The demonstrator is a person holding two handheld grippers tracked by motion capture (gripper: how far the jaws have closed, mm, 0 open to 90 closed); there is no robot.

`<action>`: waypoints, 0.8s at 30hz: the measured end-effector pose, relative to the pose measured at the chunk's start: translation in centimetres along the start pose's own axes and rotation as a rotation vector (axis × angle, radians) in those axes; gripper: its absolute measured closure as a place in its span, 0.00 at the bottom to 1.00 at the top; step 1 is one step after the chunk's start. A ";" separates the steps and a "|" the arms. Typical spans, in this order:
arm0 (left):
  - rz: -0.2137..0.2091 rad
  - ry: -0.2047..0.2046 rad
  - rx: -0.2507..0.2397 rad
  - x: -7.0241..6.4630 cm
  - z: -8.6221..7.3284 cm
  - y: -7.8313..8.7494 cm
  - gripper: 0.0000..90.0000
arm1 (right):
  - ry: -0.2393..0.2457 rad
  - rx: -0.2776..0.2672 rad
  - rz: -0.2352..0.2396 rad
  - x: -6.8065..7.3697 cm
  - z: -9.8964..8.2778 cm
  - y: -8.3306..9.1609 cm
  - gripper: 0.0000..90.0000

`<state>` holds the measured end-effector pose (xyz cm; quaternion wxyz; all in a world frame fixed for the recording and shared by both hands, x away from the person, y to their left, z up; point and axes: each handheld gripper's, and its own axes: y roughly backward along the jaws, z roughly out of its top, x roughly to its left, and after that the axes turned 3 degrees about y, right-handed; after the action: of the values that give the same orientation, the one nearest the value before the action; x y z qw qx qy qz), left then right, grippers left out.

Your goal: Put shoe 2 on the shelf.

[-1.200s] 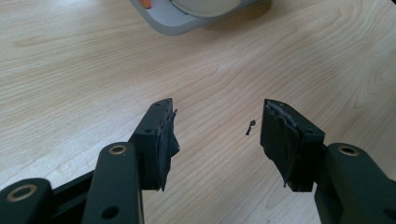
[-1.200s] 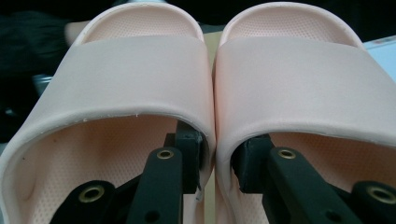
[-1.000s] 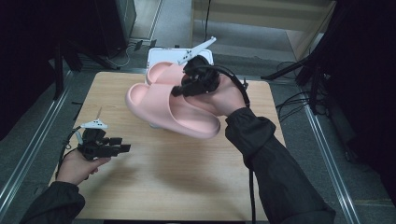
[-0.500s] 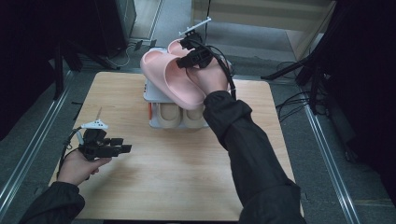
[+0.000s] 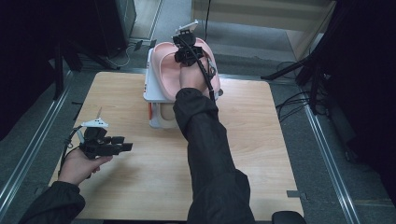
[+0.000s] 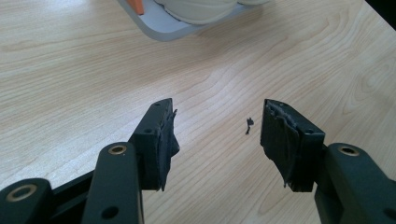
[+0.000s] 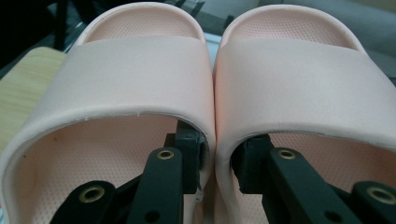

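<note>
A pair of pink slippers [image 5: 167,70] lies side by side on top of a white shoe rack [image 5: 150,91] at the table's far edge. My right gripper [image 5: 187,52] is over them. In the right gripper view one jaw reaches into the left slipper [image 7: 135,79] and one into the right slipper [image 7: 299,79]; the right gripper [image 7: 218,161] is shut on their two adjoining inner walls. My left gripper [image 5: 125,146] rests low over the front left of the table, open. In its own view the left gripper [image 6: 217,135] has only bare wood between its jaws.
The rack's lower tier holds pale shoes [image 5: 164,119], also seen as pale shoes [image 6: 198,7] on the grey rack base [image 6: 161,25]. The wooden table [image 5: 266,154] spreads wide to the right of my arm. Dark stands and cables ring the table.
My right hand has carried the pink slippers from over the middle of the table away to the far side and down onto the rack's top. The left hand has stayed still.
</note>
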<state>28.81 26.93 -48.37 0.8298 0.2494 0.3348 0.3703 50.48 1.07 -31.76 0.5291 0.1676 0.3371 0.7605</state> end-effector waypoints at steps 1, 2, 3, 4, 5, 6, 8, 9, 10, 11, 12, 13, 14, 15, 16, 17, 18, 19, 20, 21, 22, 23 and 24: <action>-0.001 -0.004 0.004 0.0 0.0 0.0 0.49 | 0.006 -0.005 -0.023 0.3 0.1 -0.1 0.83; 0.001 -0.007 0.006 0.0 0.0 -0.1 0.49 | -0.001 -0.011 -0.035 0.5 0.2 -0.2 0.83; 0.001 -0.004 0.006 0.0 0.0 -0.1 0.49 | -0.002 -0.017 -0.039 0.6 0.3 -0.3 0.83; 0.002 -0.003 0.005 0.1 0.0 -0.1 0.49 | -0.010 -0.020 -0.037 0.7 0.4 -0.4 0.83; 0.002 0.000 0.001 0.1 0.0 0.0 0.49 | -0.033 -0.019 -0.027 0.8 0.5 -0.5 0.83; -0.001 0.002 -0.002 0.1 0.0 0.0 0.49 | -0.046 -0.019 -0.025 0.8 0.6 -0.6 0.83; -0.003 0.000 -0.001 0.1 0.0 0.1 0.49 | -0.061 -0.023 -0.020 1.0 0.7 -0.8 0.83; -0.002 -0.003 0.000 0.1 0.0 0.1 0.49 | -0.063 -0.020 -0.022 1.1 0.7 -1.0 0.83; -0.001 -0.003 0.000 0.2 0.0 0.0 0.49 | -0.059 -0.018 -0.024 1.2 0.7 -1.2 0.83; -0.002 -0.001 0.000 0.1 0.0 0.0 0.49 | -0.067 -0.016 -0.025 1.2 0.7 -1.3 0.83; -0.004 -0.001 0.000 0.2 0.0 0.0 0.49 | -0.066 -0.016 -0.030 1.2 0.6 -1.4 0.83; -0.005 -0.002 0.000 0.2 0.0 -0.1 0.49 | -0.078 -0.010 -0.040 1.2 0.6 -1.5 0.83; -0.005 -0.004 0.004 0.1 0.0 -0.1 0.49 | -0.083 -0.009 -0.049 1.1 0.5 -1.6 0.82; -0.007 -0.006 0.005 0.1 0.0 -0.1 0.49 | -0.086 -0.007 -0.051 1.0 0.5 -1.7 0.82; -0.006 -0.007 0.005 0.1 0.0 -0.1 0.49 | -0.093 -0.006 -0.051 0.9 0.5 -1.7 0.82; -0.006 -0.008 0.006 0.1 0.0 -0.1 0.49 | -0.098 -0.006 -0.053 0.8 0.5 -1.7 0.82; -0.006 -0.010 0.006 0.0 0.0 -0.1 0.49 | -0.103 -0.010 -0.053 0.7 0.4 -1.7 0.82; -0.007 -0.010 0.004 0.0 0.0 -0.1 0.49 | -0.113 -0.006 -0.047 0.6 0.4 -1.8 0.82; -0.007 -0.010 0.005 0.0 0.1 -0.1 0.49 | -0.118 -0.004 -0.047 0.6 0.4 -1.9 0.82; -0.007 -0.010 0.006 0.0 0.1 -0.1 0.49 | -0.118 -0.002 -0.050 0.7 0.4 -2.0 0.82; -0.008 -0.010 0.007 0.0 0.1 -0.1 0.49 | -0.117 -0.004 -0.050 0.8 0.4 -2.1 0.82; -0.007 -0.010 0.007 0.0 0.1 -0.1 0.49 | -0.120 -0.007 -0.051 0.9 0.4 -2.2 0.82; -0.007 -0.011 0.005 0.0 0.1 -0.1 0.49 | -0.120 -0.009 -0.053 1.0 0.4 -2.2 0.82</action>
<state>28.87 26.87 -48.36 0.8321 0.2524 0.3323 0.3653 51.83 2.62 -33.13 0.5692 0.2016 0.3057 0.7361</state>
